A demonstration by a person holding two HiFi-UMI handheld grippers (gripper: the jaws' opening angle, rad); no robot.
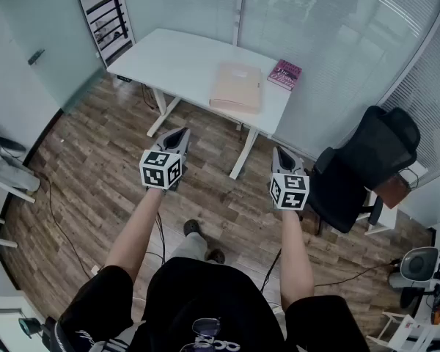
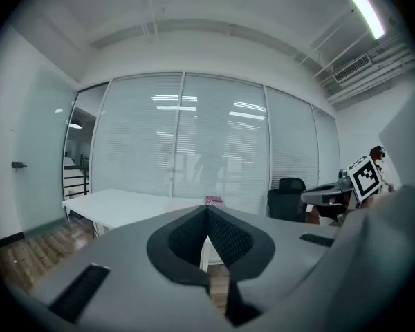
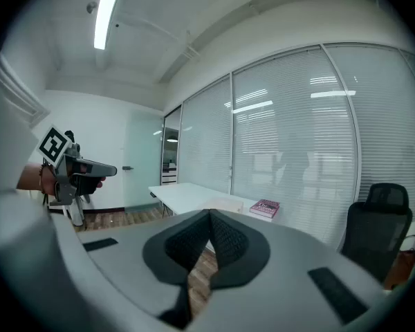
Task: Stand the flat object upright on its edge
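A flat beige case (image 1: pixel 237 86) lies on the white table (image 1: pixel 176 61), with a magenta book (image 1: pixel 284 74) flat beside it near the right corner. My left gripper (image 1: pixel 179 135) and right gripper (image 1: pixel 280 153) are held side by side over the wooden floor, well short of the table. Both are shut with nothing between their jaws. The left gripper view shows its pads (image 2: pixel 225 237) pressed together and the book (image 2: pixel 214 200) far off. In the right gripper view, the closed pads (image 3: pixel 221 239) point toward the case (image 3: pixel 225 203) and the book (image 3: pixel 265 207).
A black office chair (image 1: pixel 367 167) stands right of the table, near the right gripper. Glass walls with blinds (image 1: pixel 330 35) run behind the table. A shelf rack (image 1: pixel 106 17) is at the back left. Cables (image 1: pixel 59 226) lie on the wooden floor, and small white furniture (image 1: pixel 7 174) sits at the left.
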